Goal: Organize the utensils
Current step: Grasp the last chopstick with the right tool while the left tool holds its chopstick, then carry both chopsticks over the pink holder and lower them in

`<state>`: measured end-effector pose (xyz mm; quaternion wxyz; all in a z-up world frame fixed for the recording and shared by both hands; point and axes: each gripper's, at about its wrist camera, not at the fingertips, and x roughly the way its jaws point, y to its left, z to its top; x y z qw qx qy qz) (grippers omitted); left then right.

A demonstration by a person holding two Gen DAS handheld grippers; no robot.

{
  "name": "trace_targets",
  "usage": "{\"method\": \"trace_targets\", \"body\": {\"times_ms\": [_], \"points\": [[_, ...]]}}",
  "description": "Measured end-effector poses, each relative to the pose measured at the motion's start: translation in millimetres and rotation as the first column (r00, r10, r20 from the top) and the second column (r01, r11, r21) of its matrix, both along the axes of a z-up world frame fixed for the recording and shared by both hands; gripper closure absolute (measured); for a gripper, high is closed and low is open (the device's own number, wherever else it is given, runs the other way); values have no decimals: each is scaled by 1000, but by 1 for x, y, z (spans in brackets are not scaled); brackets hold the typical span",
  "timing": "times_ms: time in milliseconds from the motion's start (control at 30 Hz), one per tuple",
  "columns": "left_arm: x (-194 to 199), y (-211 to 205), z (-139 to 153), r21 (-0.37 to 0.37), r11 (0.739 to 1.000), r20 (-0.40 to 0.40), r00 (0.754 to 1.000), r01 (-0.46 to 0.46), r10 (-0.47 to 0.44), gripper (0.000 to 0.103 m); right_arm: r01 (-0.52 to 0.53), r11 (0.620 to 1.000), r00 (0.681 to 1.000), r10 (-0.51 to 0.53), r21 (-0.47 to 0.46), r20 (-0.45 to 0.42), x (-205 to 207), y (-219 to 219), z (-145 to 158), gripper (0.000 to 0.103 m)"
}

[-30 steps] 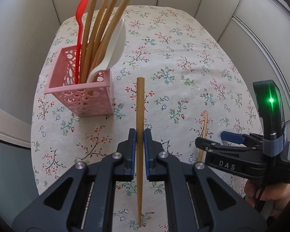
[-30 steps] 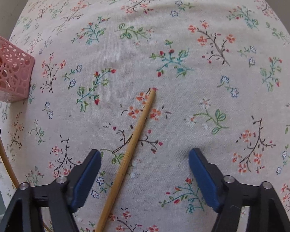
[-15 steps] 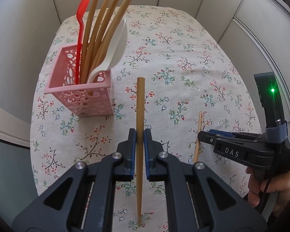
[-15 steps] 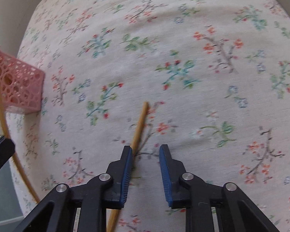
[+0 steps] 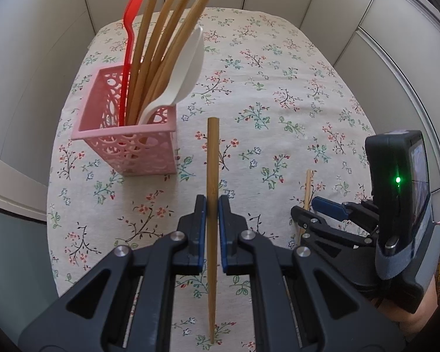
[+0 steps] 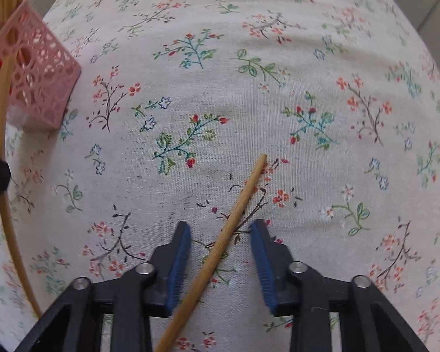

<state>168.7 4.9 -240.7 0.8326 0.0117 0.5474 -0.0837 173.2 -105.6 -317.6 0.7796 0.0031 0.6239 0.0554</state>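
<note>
Bright, even daylight, faint shadows; strong fisheye bending with dark vignetted corners.

Open floral tablecloth [image 5: 278,67] spans centre and far side; pink basket [image 5: 132,146] with tall utensils [image 5: 161,44] blocks the left; walls [image 5: 29,58] enclose.

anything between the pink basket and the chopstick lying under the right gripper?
Nothing: only bare floral tablecloth between the pink basket and the loose chopstick; shows in the right wrist view.
</note>
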Motion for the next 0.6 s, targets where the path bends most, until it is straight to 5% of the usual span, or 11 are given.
{"method": "trace_targets", "body": {"times_ms": [300, 600], "points": [[-12, 8, 23, -11, 1000, 73, 997, 2, -1, 94, -26, 997, 999, 23, 70, 43, -10, -20, 4, 97], [-29, 21, 58, -46, 999, 196, 981, 1, 9, 94, -8, 971, 988, -28, 237, 150, -29, -51, 53, 98]]}}
